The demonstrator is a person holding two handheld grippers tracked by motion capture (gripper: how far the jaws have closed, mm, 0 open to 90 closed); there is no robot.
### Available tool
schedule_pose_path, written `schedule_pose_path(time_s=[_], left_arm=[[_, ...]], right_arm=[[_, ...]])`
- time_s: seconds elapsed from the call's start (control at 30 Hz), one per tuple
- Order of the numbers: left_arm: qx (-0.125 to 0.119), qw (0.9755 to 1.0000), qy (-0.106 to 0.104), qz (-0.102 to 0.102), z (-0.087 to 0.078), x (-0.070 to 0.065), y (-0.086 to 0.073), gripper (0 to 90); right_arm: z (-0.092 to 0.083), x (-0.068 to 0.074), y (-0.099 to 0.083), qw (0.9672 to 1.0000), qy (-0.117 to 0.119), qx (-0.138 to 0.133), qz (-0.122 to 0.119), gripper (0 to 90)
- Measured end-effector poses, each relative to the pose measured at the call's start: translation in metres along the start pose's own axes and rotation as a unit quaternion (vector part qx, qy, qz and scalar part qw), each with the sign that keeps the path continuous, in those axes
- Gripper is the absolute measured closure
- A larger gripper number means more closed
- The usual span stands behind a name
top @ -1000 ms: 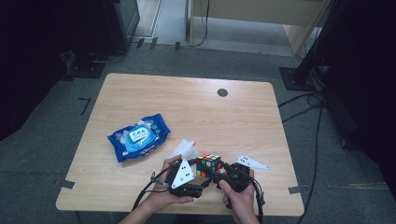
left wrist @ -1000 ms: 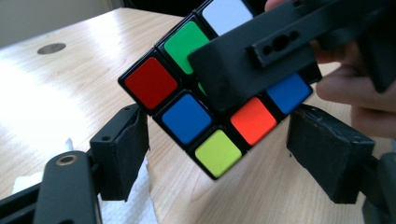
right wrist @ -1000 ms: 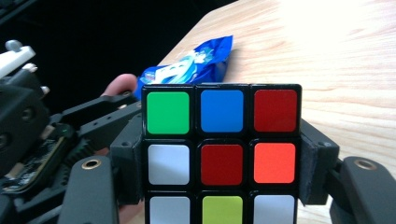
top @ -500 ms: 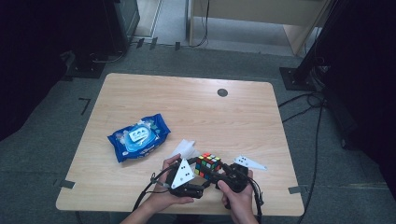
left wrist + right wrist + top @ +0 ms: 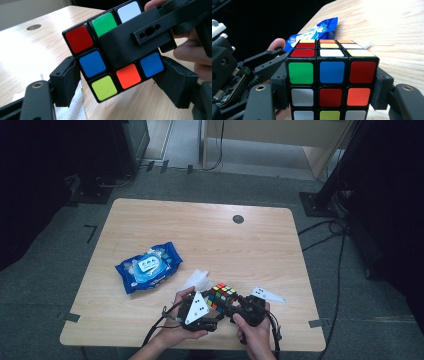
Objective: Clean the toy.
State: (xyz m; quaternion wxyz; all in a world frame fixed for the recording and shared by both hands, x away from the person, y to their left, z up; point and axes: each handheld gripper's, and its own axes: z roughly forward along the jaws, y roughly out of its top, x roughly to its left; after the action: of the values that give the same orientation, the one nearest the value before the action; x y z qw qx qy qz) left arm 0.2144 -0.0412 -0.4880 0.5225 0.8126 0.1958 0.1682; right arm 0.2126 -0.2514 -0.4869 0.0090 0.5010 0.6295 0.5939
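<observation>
Gripping the tilted cube [image 5: 221, 296], the right claw [image 5: 231, 306] clamps it; left claw [image 5: 212, 302] closing loosely.

Wipes pack [image 5: 147, 267] and tissue [image 5: 196, 278] crowd the left.

Only change I can spot: the left claw [image 5: 120, 82] just nipped its jaws in a touch around the cube [image 5: 112, 52], sides barely touching.

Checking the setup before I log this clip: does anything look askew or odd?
The cube sits tilted between both grippers, its colours scrambled. A white tissue lies loose by the wipes pack. Nothing looks spilled or damaged.
</observation>
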Motion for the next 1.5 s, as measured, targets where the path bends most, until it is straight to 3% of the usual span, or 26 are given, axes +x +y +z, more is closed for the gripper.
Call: schedule_pose_path(time_s=[0.27,0.43,0.5,0.7,0.77,0.87,0.93,1.27,1.5], left_arm=[[-0.012,0.9998,-0.016,0.001,-0.0038,0.0042,-0.0025,24.9],[-0.02,0.9995,-0.021,-0.011,-0.0048,0.0057,-0.0032,26.3],[-0.03,0.9989,-0.023,-0.027,-0.006,0.0067,-0.0011,24.9],[-0.015,0.9993,-0.018,-0.03,-0.0029,0.0057,-0.0021,24.2],[-0.009,0.9997,-0.006,-0.022,-0.0001,0.0022,-0.0025,24.8],[-0.01,0.9998,-0.003,-0.016,-0.0007,0.0019,-0.0024,25.9],[-0.01,0.9999,0.001,-0.008,-0.0017,0.0027,-0.0031,31.0],[-0.013,0.9998,-0.007,0.013,-0.005,0.0068,-0.0063,34.3],[-0.018,0.9997,0.01,0.01,-0.0034,0.0027,-0.0036,31.6]], right_arm=[[-0.0013,0.0007,0.0005,1.0,0.009,0.002,-0.001,34.3],[-0.002,0.0008,0.0007,1.0,0.007,-0.001,0.001,34.4],[-0.0008,0.0009,-0.0002,1.0,0.005,0.005,0.0,34.4],[0.0013,0.0019,-0.0028,1.0,0.0,0.008,0.003,34.4],[0.0017,0.0027,-0.003,1.0,0.002,0.008,0.003,34.4],[0.001,0.0023,-0.0028,1.0,0.002,0.007,0.004,34.3],[-0.0001,0.0006,-0.0018,0.9999,0.003,0.004,0.013,34.2],[-0.0009,-0.0028,0.0001,0.9997,0.01,0.011,0.021,32.5],[-0.0005,0.0052,0.0,0.9999,-0.004,0.011,0.009,34.4]])
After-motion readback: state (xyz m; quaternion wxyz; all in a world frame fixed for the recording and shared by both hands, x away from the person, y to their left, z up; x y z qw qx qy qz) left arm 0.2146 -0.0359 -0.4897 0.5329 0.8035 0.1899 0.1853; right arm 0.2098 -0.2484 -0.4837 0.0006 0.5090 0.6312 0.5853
